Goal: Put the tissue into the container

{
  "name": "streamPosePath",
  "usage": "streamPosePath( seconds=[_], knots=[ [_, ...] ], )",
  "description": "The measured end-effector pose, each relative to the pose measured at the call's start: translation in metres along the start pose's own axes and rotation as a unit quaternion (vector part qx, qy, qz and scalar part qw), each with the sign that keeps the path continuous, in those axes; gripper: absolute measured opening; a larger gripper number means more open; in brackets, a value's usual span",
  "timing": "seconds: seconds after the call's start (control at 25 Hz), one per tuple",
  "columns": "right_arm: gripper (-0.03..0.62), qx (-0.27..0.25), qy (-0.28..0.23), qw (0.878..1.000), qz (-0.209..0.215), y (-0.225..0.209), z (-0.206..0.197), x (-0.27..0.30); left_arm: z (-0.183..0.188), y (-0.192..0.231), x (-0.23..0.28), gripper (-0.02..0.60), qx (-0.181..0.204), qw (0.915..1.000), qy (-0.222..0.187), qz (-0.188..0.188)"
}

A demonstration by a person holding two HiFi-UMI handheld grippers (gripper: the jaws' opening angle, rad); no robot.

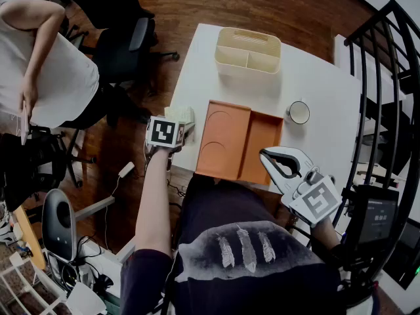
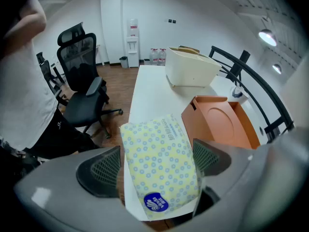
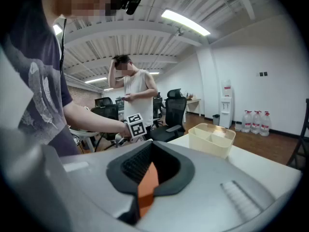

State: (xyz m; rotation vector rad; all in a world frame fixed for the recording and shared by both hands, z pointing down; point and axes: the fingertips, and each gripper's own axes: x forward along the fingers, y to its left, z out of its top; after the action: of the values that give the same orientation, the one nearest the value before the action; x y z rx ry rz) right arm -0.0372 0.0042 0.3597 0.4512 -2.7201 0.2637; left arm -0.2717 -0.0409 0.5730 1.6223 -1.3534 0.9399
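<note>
Left gripper [image 2: 155, 157] jaws wide apart around yellow tissue pack [image 2: 157, 139] at table [image 1: 315, 84] near-left corner, right gripper [image 1: 268, 156] jaws together beside orange tray [image 1: 239, 140], cream container [image 1: 248, 52] at far side

The tissue pack [image 2: 161, 173] is wrapped in thin plastic film, smooth with a slight sheen, printed yellow with blue rings. The left gripper [image 2: 155, 153] has a grey matt plastic shell, and its pads [image 2: 102, 170] are dark, rubbery-looking and ribbed in a fine grid. The right gripper [image 3: 149, 163] shows the same grey matt shell and a black grooved lining. The table [image 1: 328, 90] top is white, smooth and matt. The tray [image 1: 226, 143] is orange and matt. The container [image 1: 248, 61] is smooth cream plastic. The floor [image 1: 262, 5] is brown wood with a low gloss. The railing [image 1: 369, 21] is black painted metal.
</note>
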Motion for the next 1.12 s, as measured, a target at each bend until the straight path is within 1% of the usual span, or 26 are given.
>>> streamPosePath(
  seconds=[0.12, 0.28, 0.44, 0.48, 0.56, 0.64, 0.72, 0.76, 0.8, 0.88, 0.96, 1.0, 1.04, 1.12],
  knots=[
    [0.002, 0.003, 0.002, 1.000, -0.002, -0.002, -0.006, 0.000, 0.001, -0.001, 0.006, 0.464, -0.007, 0.9999, 0.002, -0.012],
    [0.002, 0.007, 0.003, 1.000, -0.008, -0.003, -0.011, -0.003, -0.002, 0.000, 0.003, 0.431, -0.015, 0.9997, -0.007, -0.016],
    [0.002, 0.019, -0.003, 1.000, -0.017, -0.008, -0.013, -0.012, -0.004, 0.000, -0.009, 0.405, -0.032, 0.9991, -0.009, -0.028],
    [0.002, 0.021, -0.005, 1.000, -0.021, -0.010, -0.014, -0.014, -0.002, 0.001, -0.014, 0.404, -0.040, 0.9985, -0.019, -0.032],
    [0.002, 0.025, -0.011, 0.999, -0.031, -0.015, -0.015, -0.019, 0.005, 0.001, -0.035, 0.405, -0.060, 0.9957, -0.055, -0.043],
    [0.002, 0.031, -0.015, 0.998, -0.046, -0.022, -0.015, -0.027, 0.014, -0.007, -0.067, 0.404, -0.064, 0.9913, -0.098, -0.061],
    [0.002, 0.037, -0.019, 0.997, -0.064, -0.028, -0.016, -0.039, 0.030, -0.038, -0.108, 0.405, -0.039, 0.9855, -0.136, -0.094],
    [0.002, 0.041, -0.019, 0.996, -0.074, -0.032, -0.018, -0.045, 0.039, -0.060, -0.124, 0.405, -0.025, 0.9809, -0.152, -0.119],
    [0.002, 0.045, -0.018, 0.995, -0.083, -0.035, -0.021, -0.052, 0.047, -0.085, -0.136, 0.405, -0.015, 0.9745, -0.166, -0.150],
    [0.002, 0.052, -0.013, 0.993, -0.102, -0.040, -0.028, -0.063, 0.058, -0.140, -0.142, 0.407, -0.013, 0.9574, -0.177, -0.227],
    [0.002, 0.053, -0.010, 0.992, -0.118, -0.043, -0.031, -0.071, 0.058, -0.192, -0.129, 0.407, -0.015, 0.9416, -0.159, -0.296],
    [0.002, 0.052, -0.006, 0.991, -0.126, -0.044, -0.033, -0.074, 0.056, -0.215, -0.118, 0.407, -0.008, 0.9372, -0.142, -0.318],
    [0.002, 0.051, -0.005, 0.990, -0.131, -0.045, -0.034, -0.076, 0.052, -0.235, -0.105, 0.407, 0.005, 0.9357, -0.124, -0.330],
    [0.002, 0.048, -0.015, 0.990, -0.132, -0.043, -0.036, -0.081, 0.044, -0.264, -0.076, 0.407, 0.035, 0.9390, -0.091, -0.330]
  ],
)
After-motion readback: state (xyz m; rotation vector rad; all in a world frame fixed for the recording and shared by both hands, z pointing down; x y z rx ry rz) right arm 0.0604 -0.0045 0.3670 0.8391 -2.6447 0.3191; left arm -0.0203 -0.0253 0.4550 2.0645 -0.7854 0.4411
